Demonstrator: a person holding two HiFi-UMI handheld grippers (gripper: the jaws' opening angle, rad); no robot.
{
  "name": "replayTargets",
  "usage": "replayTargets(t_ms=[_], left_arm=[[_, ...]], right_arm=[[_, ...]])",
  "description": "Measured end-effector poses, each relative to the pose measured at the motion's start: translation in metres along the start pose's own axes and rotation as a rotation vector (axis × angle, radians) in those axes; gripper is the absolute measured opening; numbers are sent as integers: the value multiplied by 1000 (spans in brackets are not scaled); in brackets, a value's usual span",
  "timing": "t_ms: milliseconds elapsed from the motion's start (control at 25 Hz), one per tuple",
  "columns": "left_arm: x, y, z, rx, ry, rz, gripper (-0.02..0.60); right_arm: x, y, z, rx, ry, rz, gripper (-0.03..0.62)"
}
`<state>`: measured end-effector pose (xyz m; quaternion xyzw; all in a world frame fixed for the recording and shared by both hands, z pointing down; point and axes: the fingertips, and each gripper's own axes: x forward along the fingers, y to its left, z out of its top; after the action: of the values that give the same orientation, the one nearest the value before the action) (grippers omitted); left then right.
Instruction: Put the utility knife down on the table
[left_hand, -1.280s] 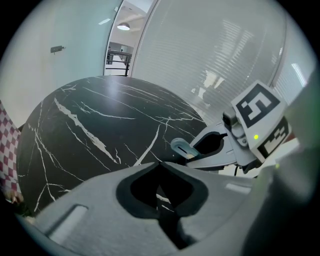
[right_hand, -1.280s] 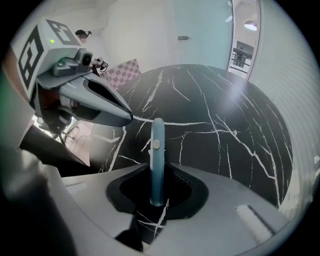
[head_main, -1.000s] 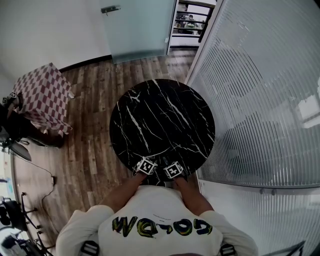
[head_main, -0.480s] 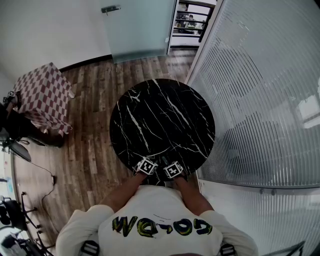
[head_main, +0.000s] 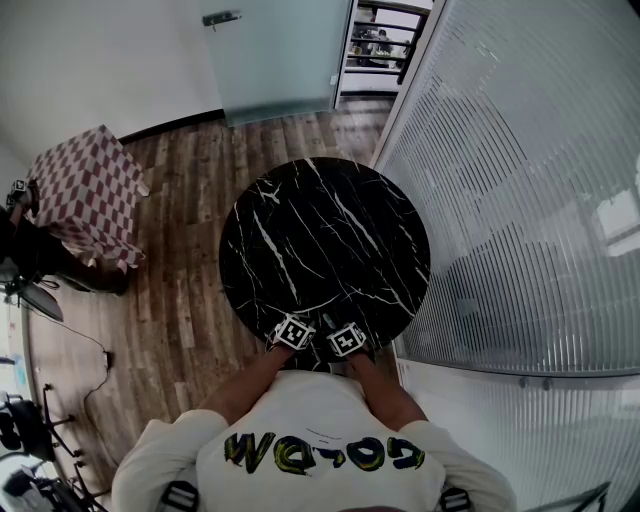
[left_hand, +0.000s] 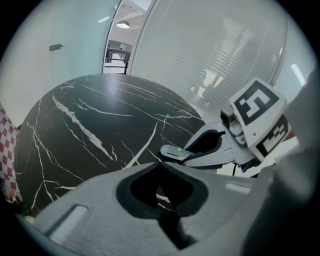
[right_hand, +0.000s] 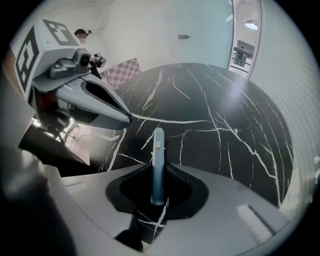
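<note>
Utility knife (right_hand: 158, 150) pinched in right gripper (right_hand: 156, 176) over marble table (head_main: 320, 230), left gripper (left_hand: 160, 164) apparently pressed together alongside.

The utility knife (right_hand: 158, 150) is slim and pale blue, with a small light slider button near its far end. It sits edge-on between the jaws of my right gripper (right_hand: 158, 172), whose ribbed pads press on its two flat sides. Its rounded far end sticks out past the jaws over the near part of the black, white-veined table (right_hand: 225, 110), and I cannot tell whether it touches the top.
</note>
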<state>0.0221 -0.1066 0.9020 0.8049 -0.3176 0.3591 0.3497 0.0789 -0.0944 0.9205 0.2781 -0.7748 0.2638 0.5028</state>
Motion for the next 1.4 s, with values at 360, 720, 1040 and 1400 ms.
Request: replayTargets(t_ms=[360, 720, 1040, 1400], left_arm=[[4, -1, 0, 3, -4, -12, 2], [1, 1, -3, -13, -1, -14, 2], [-5, -1, 0, -24, -2, -11, 2], [-13, -4, 0, -23, 0, -6, 2]], right_arm=[[3, -1, 0, -5, -8, -2, 87], [0, 1, 0, -9, -6, -3, 100], [-2, -4, -1, -8, -4, -26, 123], [-6, -5, -5, -9, 4, -45, 143]])
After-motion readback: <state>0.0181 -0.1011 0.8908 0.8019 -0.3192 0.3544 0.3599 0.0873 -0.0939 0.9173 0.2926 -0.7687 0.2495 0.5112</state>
